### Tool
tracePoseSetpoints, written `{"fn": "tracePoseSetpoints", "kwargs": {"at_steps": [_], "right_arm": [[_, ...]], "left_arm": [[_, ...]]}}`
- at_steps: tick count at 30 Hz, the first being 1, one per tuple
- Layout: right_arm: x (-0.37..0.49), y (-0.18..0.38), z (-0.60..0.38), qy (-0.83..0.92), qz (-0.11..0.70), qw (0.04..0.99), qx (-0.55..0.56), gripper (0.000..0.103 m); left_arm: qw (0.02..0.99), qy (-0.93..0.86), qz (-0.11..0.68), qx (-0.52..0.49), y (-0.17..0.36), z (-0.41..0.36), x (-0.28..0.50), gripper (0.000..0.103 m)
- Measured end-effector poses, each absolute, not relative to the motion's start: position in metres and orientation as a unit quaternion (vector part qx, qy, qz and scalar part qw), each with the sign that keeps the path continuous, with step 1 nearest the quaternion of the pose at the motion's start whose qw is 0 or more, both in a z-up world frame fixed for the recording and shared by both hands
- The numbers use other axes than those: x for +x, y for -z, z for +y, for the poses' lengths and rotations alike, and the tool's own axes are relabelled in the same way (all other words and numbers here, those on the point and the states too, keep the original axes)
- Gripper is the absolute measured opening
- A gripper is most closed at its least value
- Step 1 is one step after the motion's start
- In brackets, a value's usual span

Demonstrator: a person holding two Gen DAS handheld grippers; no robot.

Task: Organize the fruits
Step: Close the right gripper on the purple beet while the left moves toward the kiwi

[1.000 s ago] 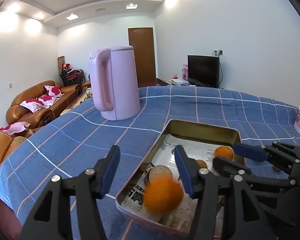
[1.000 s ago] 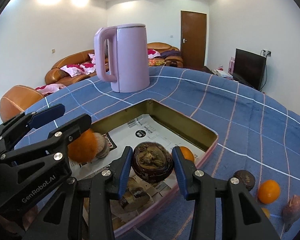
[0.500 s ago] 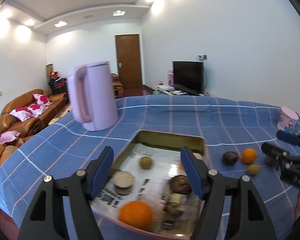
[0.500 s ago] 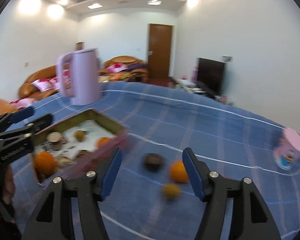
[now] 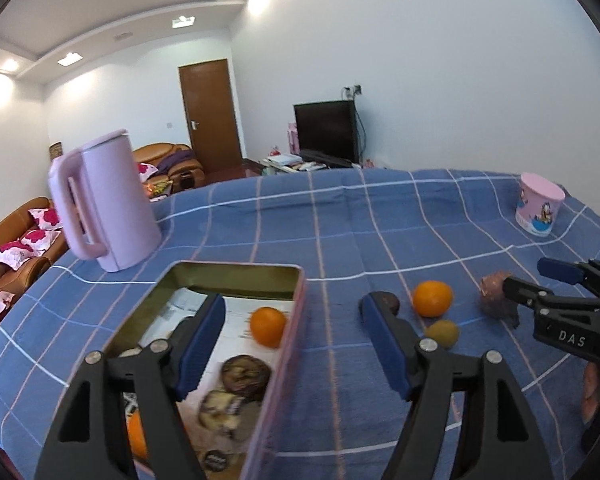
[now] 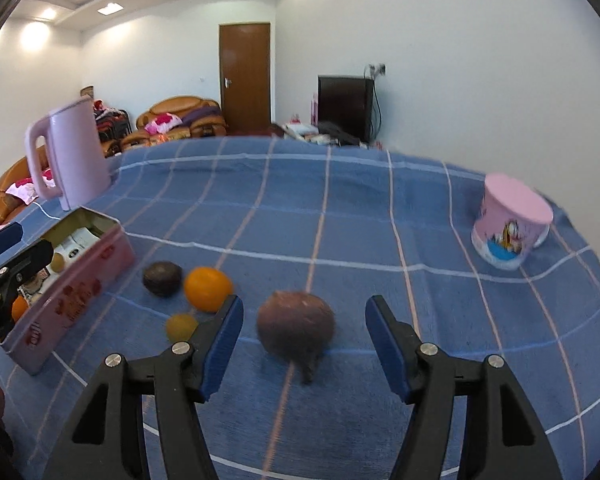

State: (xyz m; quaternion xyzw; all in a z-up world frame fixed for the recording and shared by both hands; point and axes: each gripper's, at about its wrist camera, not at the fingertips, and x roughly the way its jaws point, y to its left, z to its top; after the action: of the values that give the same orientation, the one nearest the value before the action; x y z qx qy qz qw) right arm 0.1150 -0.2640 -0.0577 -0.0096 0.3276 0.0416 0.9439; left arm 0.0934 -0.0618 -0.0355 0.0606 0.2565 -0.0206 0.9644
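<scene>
The right gripper [image 6: 304, 344] stands with jaws apart, having just opened, with nothing clamped; the brown fruit [image 6: 296, 326] lies on the blue cloth [image 6: 340, 216] dead ahead at twelve o'clock, within the jaw line but clear of both pads. Its stub points toward six o'clock, so the long axis appears to run along the approach. The left gripper [image 5: 292, 344], jaws also opening and empty, straddles the right wall of the tin [image 5: 288, 344]; the loose orange [image 5: 433, 298], the dark fruit [image 5: 388, 302] and the small yellow fruit [image 5: 442, 333] lie at its two o'clock. The right hand is judged nearer the brown fruit.
</scene>
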Motion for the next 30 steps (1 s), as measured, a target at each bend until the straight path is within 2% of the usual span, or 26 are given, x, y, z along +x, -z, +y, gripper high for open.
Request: {"fn": "tracePoseSetpoints", "kwargs": {"at_steps": [14,16,17,30], "right_arm": [[0.151,0.079,-0.262,-0.068,0.397,0.915,0.013,0.065],[0.154,0.081,-0.265,-0.068,0.404,0.912,0.026,0.06],[0.153,0.081,-0.266,-0.072,0.404,0.911,0.031,0.053],[0.122,0.072,-0.283,-0.016,0.367,0.928,0.066,0.053]], "left_arm": [[0.955,0.035,0.285,0.076,0.05,-0.084,0.11,0.074],[0.954,0.038,0.288,0.077,0.052,-0.085,0.11,0.074],[0.953,0.041,0.289,0.077,0.052,-0.086,0.11,0.074],[0.936,0.104,0.329,0.068,0.061,-0.118,0.119,0.074]]}}
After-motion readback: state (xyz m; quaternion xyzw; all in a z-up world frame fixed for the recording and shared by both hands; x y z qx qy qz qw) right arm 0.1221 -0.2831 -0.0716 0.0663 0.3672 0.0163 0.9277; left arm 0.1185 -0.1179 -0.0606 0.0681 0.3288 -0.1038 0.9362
